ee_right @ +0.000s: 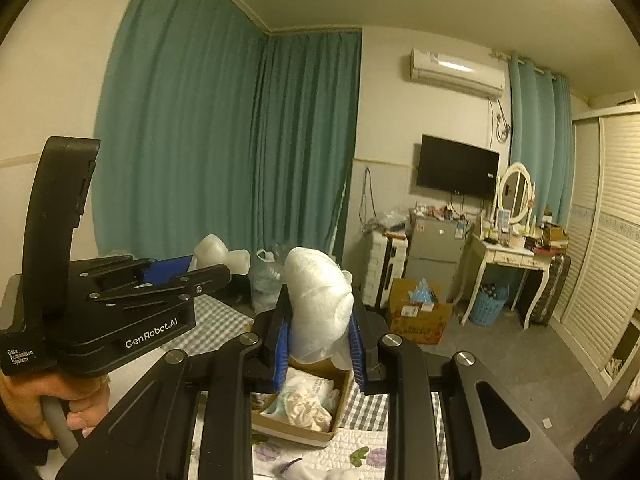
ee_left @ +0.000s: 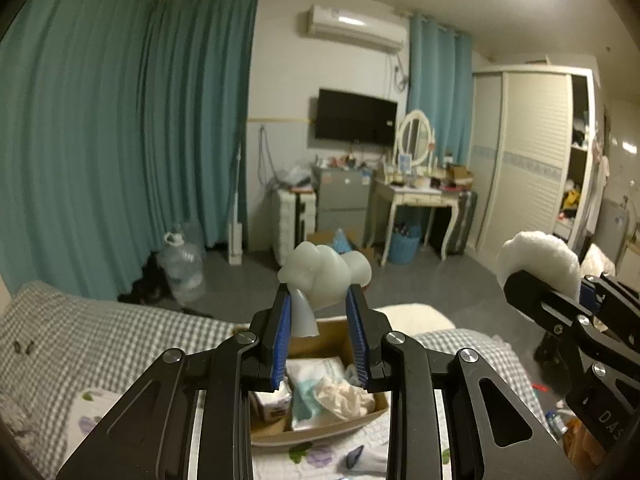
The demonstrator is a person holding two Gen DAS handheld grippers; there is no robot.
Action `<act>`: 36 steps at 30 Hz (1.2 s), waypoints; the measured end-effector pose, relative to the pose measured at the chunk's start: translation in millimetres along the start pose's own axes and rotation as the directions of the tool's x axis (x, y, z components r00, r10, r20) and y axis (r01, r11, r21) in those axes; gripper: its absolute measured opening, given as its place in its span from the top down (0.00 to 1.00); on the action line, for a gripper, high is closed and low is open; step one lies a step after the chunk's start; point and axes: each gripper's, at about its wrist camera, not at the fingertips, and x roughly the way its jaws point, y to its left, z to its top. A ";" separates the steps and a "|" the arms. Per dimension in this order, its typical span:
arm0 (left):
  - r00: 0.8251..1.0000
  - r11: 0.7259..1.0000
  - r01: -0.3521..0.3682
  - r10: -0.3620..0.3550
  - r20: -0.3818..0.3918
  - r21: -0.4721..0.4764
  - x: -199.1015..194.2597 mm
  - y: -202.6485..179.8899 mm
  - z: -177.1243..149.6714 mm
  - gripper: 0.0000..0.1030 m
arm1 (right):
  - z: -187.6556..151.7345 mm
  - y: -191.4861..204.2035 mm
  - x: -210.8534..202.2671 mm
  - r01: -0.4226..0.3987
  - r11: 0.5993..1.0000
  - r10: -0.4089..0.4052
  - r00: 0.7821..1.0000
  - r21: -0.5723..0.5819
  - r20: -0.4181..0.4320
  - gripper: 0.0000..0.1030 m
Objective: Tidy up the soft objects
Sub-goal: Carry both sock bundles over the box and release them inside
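Already the cardboard box (ee_left: pixel 320 420) on the bed holds several soft things. Above it, the left gripper (ee_left: pixel 318 308) clamps a pale squishy toy (ee_left: pixel 320 276) and the right gripper (ee_right: pixel 320 320) clamps a white, perhaps bubble-wrap, bundle (ee_right: pixel 320 292); both remain to be dropped in.

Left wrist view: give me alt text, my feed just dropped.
The left gripper is shut on a pale, translucent squishy toy, held in the air above an open cardboard box of soft items on the checked bed. At the right edge, the right gripper holds a white fluffy bundle.
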 end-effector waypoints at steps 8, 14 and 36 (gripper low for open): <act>0.993 1.000 0.010 -0.014 -0.120 -0.028 73.8 5.5 -32.0 0.74 | -32.5 -21.7 80.3 0.009 1.000 -0.007 0.996 0.022 -0.085 0.76; 0.978 0.999 0.025 -0.030 -0.205 -0.026 122.5 -5.2 -56.4 0.74 | -66.2 -29.7 130.3 0.006 0.999 0.000 0.988 0.041 -0.157 0.76; 0.933 0.994 -0.107 0.112 -0.341 0.033 202.6 30.4 -102.8 0.65 | -169.0 -11.9 269.1 -0.075 0.997 0.078 0.920 0.023 -0.385 0.76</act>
